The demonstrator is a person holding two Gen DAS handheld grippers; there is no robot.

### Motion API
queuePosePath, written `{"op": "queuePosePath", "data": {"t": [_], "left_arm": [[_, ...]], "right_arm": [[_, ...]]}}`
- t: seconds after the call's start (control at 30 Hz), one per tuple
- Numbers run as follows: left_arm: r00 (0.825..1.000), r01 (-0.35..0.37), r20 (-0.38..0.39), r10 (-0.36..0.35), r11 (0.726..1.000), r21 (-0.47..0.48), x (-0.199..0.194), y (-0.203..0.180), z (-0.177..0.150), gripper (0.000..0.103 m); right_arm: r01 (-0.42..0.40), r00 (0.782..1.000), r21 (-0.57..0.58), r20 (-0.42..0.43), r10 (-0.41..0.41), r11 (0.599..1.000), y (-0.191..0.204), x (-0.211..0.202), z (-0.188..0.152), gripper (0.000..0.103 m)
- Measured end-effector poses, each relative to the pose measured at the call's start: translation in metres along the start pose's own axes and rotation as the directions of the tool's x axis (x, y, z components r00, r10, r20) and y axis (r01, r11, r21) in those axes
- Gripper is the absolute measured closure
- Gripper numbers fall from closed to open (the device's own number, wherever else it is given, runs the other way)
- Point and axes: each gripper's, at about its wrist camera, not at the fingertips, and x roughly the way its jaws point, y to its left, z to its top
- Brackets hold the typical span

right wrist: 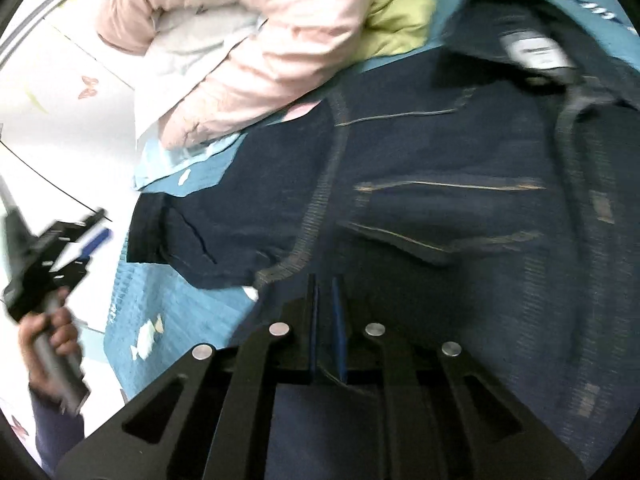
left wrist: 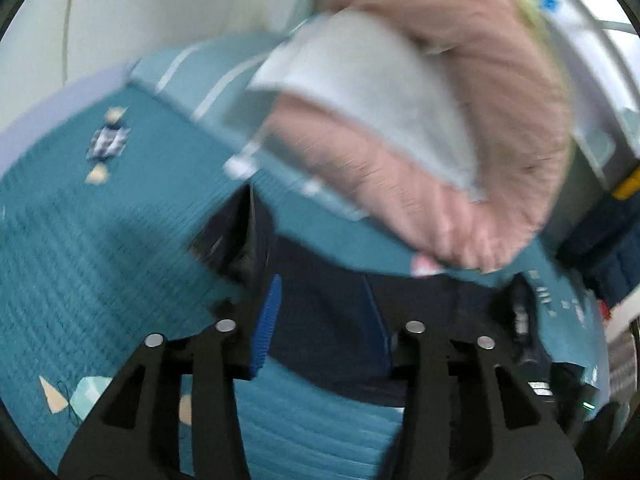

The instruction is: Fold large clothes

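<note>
A dark navy denim jacket (right wrist: 440, 200) lies spread on the teal bedspread (right wrist: 188, 304), collar and label at the upper right. My right gripper (right wrist: 326, 292) is low over the jacket, its fingers nearly together and pinching a fold of the denim. My left gripper (left wrist: 324, 312) is open, fingers wide apart over the jacket's dark edge (left wrist: 320, 320). The left gripper also shows in the right wrist view (right wrist: 90, 240), held in a hand at the far left, off the jacket.
A pink padded coat (right wrist: 256, 40) with grey lining is heaped at the head of the bed, also in the left wrist view (left wrist: 440, 120). A lime garment (right wrist: 400, 20) lies behind it. White wall (left wrist: 160, 8) beyond the bed.
</note>
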Motion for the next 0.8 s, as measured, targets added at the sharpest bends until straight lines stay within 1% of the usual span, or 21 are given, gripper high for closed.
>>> {"op": "queuePosePath", "data": {"t": [0.03,0.07,0.1,0.2,0.23,0.27,0.33,0.37,0.43,0.5,0.53,0.57,0.6,0.63,0.67,0.7,0.73,0.77,0.8], "left_arm": [[1.000,-0.026,-0.003,0.026,1.000,0.002,0.007,0.006,-0.002,0.057],[0.998,-0.054,-0.009,0.054,0.999,0.000,0.017,0.014,-0.005,0.049],[0.997,-0.070,-0.024,0.070,0.997,-0.033,0.027,0.025,-0.007,0.043],[0.993,-0.103,-0.062,0.096,0.986,-0.131,0.047,0.055,-0.014,0.043],[0.991,-0.124,-0.069,0.114,0.980,-0.153,0.053,0.064,-0.015,0.042],[0.990,-0.131,-0.077,0.120,0.978,-0.162,0.057,0.071,-0.016,0.040],[0.990,-0.120,-0.093,0.104,0.974,-0.194,0.066,0.080,-0.016,0.040],[0.991,-0.110,-0.091,0.093,0.975,-0.192,0.069,0.081,-0.015,0.039],[0.992,-0.109,-0.087,0.095,0.977,-0.184,0.074,0.079,-0.011,0.039],[0.991,-0.105,-0.107,0.082,0.968,-0.226,0.078,0.083,-0.008,0.040],[0.988,-0.123,-0.118,0.095,0.959,-0.254,0.076,0.085,-0.007,0.040],[0.988,-0.129,-0.112,0.102,0.954,-0.271,0.073,0.085,-0.007,0.040],[0.988,-0.139,-0.103,0.114,0.949,-0.284,0.068,0.087,-0.007,0.037],[0.985,-0.166,-0.094,0.145,0.941,-0.293,0.064,0.088,-0.009,0.034],[0.979,-0.201,-0.102,0.178,0.932,-0.300,0.063,0.091,-0.012,0.031],[0.971,-0.231,-0.129,0.201,0.925,-0.303,0.065,0.094,-0.014,0.031],[0.966,-0.254,-0.133,0.223,0.914,-0.316,0.064,0.097,-0.016,0.031],[0.972,-0.233,-0.113,0.206,0.912,-0.338,0.062,0.099,-0.017,0.031],[0.976,-0.214,-0.121,0.183,0.917,-0.336,0.066,0.097,-0.018,0.031]], "right_arm": [[0.013,1.000,-0.005,0.006,-0.013,1.000,-0.006,-0.006,-0.005,0.094],[0.027,1.000,-0.011,0.008,-0.027,1.000,-0.012,-0.009,-0.009,0.094],[0.046,0.999,-0.019,0.014,-0.046,0.999,-0.017,-0.015,-0.014,0.094],[0.087,0.996,-0.046,0.017,-0.086,0.995,-0.029,-0.022,-0.024,0.094],[0.098,0.995,-0.056,0.018,-0.097,0.994,-0.032,-0.026,-0.028,0.094],[0.103,0.995,-0.062,0.013,-0.103,0.993,-0.035,-0.027,-0.032,0.094],[0.100,0.995,-0.057,0.004,-0.100,0.993,-0.041,-0.030,-0.037,0.094],[0.096,0.995,-0.052,0.002,-0.096,0.994,-0.044,-0.031,-0.039,0.094],[0.088,0.996,-0.046,0.000,-0.088,0.995,-0.049,-0.035,-0.042,0.094],[0.078,0.997,-0.039,-0.004,-0.078,0.996,-0.050,-0.036,-0.043,0.094],[0.075,0.997,-0.035,-0.005,-0.075,0.997,-0.050,-0.038,-0.044,0.094],[0.071,0.997,-0.029,-0.007,-0.072,0.997,-0.050,-0.040,-0.045,0.093],[0.068,0.998,-0.026,-0.010,-0.069,0.997,-0.051,-0.042,-0.045,0.093],[0.069,0.998,-0.027,-0.012,-0.069,0.997,-0.052,-0.045,-0.046,0.091],[0.070,0.997,-0.028,-0.011,-0.071,0.997,-0.052,-0.047,-0.047,0.090],[0.071,0.997,-0.032,-0.010,-0.071,0.997,-0.053,-0.050,-0.048,0.089],[0.071,0.997,-0.036,-0.009,-0.072,0.997,-0.054,-0.053,-0.049,0.088],[0.071,0.997,-0.037,-0.008,-0.072,0.997,-0.054,-0.055,-0.049,0.088],[0.070,0.997,-0.036,-0.008,-0.071,0.997,-0.054,-0.057,-0.049,0.088]]}}
